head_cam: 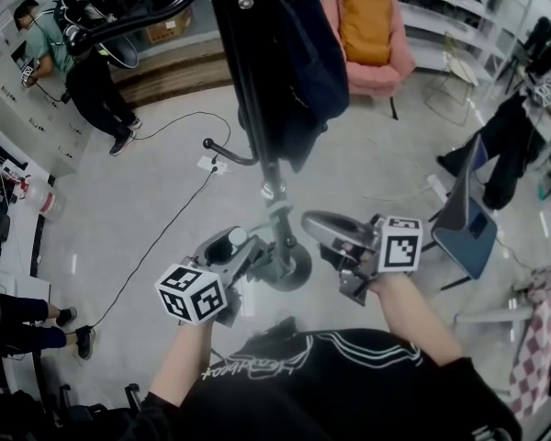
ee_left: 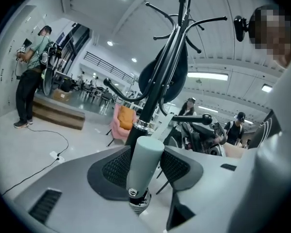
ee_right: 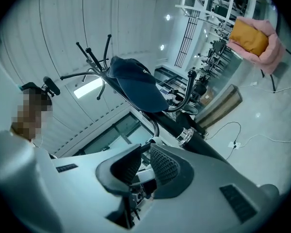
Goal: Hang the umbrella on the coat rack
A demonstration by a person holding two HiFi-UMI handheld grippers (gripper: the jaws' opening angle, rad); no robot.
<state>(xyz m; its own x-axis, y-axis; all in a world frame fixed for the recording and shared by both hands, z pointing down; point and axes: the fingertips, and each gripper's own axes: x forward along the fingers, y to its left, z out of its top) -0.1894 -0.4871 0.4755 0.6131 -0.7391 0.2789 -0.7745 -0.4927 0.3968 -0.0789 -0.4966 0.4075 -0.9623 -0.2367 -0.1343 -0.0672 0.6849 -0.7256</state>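
Observation:
My left gripper (head_cam: 248, 246) (ee_left: 145, 154) is shut on the umbrella's pale grey-green handle (head_cam: 231, 239) (ee_left: 141, 174). The handle's flat end points up, and a chrome collar shows below the pads. The rest of the umbrella is hidden under the gripper. Just beyond stands the black coat rack (head_cam: 257, 99) (ee_left: 160, 91) (ee_right: 186, 136), with a dark blue cloth (head_cam: 298, 72) (ee_left: 165, 74) (ee_right: 136, 84) hanging on it below the curved hooks. To the right of the pole, my right gripper (head_cam: 323, 228) (ee_right: 141, 154) has its jaws a narrow gap apart, with nothing seen between them.
The rack's round base (head_cam: 292, 266) sits on the floor between the two grippers. A pink armchair with an orange cushion (head_cam: 367, 35) stands behind, and a blue chair (head_cam: 468, 223) is at the right. A cable and socket (head_cam: 211, 163) lie on the floor at the left. A person (head_cam: 83, 62) stands far left.

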